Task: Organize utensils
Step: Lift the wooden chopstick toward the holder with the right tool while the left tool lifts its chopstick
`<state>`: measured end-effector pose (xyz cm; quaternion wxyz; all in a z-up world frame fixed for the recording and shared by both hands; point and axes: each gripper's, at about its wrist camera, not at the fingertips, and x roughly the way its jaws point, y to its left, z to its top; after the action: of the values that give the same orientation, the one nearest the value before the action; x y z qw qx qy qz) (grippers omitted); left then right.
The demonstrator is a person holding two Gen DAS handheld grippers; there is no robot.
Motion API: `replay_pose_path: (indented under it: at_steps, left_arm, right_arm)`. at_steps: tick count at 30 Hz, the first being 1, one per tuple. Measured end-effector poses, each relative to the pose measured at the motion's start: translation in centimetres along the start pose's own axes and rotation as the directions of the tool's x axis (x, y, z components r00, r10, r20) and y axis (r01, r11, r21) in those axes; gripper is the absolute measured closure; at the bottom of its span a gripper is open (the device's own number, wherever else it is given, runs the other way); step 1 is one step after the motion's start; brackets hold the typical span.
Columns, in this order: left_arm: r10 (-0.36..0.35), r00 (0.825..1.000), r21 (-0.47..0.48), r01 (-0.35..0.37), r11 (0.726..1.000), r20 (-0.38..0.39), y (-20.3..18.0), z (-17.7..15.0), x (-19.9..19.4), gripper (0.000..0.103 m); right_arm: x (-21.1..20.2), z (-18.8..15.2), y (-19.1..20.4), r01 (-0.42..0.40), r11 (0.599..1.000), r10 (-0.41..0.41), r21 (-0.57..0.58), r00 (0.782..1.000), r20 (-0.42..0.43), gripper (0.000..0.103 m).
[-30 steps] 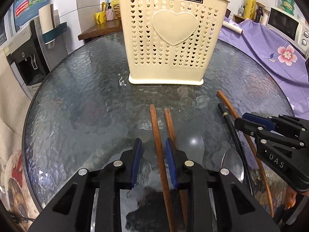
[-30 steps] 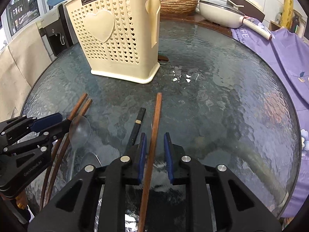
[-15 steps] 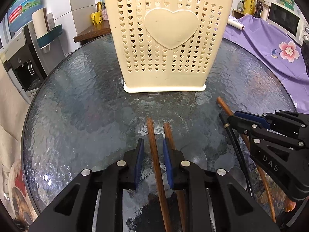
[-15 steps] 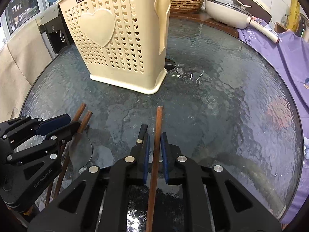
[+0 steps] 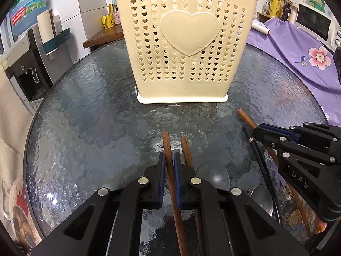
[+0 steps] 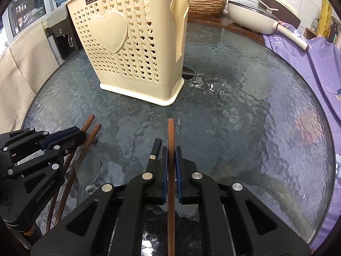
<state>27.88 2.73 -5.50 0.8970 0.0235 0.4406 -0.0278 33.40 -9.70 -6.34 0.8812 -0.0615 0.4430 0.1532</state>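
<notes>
A cream heart-pattern utensil basket (image 5: 187, 49) stands upright on the round glass table (image 5: 85, 111). My left gripper (image 5: 168, 157) is closing its jaws on a brown wooden chopstick (image 5: 166, 140), and the pads press its sides. A second chopstick (image 5: 185, 149) lies just to its right, beside two metal spoons (image 5: 213, 176). My right gripper (image 6: 170, 151) is likewise closing its jaws on another brown chopstick (image 6: 171, 132), which it pinches. A black-handled utensil (image 6: 156, 147) lies against its left finger. The basket (image 6: 132, 49) is ahead to the left.
A purple flowered cloth (image 5: 298, 49) covers the right side. A white pan (image 6: 262, 15) and a woven bowl (image 6: 204, 4) sit behind the table. A water dispenser (image 5: 27, 68) stands to the left and a microwave (image 5: 317, 23) at the far right.
Both grippers moved forward a little along their chopsticks and the jaws closed from a loose straddle to pinching them. The basket looks nearer in both views.
</notes>
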Motion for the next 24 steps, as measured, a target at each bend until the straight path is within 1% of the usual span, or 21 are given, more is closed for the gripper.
replay_pose_path:
  at_steps: [9, 13, 17, 24]
  left_arm:
    - [-0.016, 1.0, -0.013, 0.016, 1.0, -0.001, 0.4, 0.2, 0.0, 0.096]
    - [-0.02, 1.0, -0.017, 0.02, 1.0, 0.022, 0.7, 0.7, -0.6, 0.096]
    - [-0.024, 0.998, -0.018, 0.026, 1.0, 0.062, 1.0, 1.5, -1.8, 0.096]
    - [-0.045, 0.992, -0.022, 0.048, 0.999, 0.122, 1.4, 2.5, -4.1, 0.096]
  right_arm:
    - [-0.1, 0.0, -0.2, -0.03, 0.999, 0.03, 0.015, 0.999, 0.016, 0.096]
    - [-0.7, 0.0, -0.6, -0.05, 0.998, 0.049, 0.027, 0.998, 0.042, 0.096]
    - [-1.6, 0.3, -0.8, -0.074, 0.997, 0.071, 0.032, 0.995, 0.074, 0.096]
    - [-4.3, 0.9, -1.3, -0.144, 0.989, 0.138, 0.031, 0.979, 0.15, 0.096]
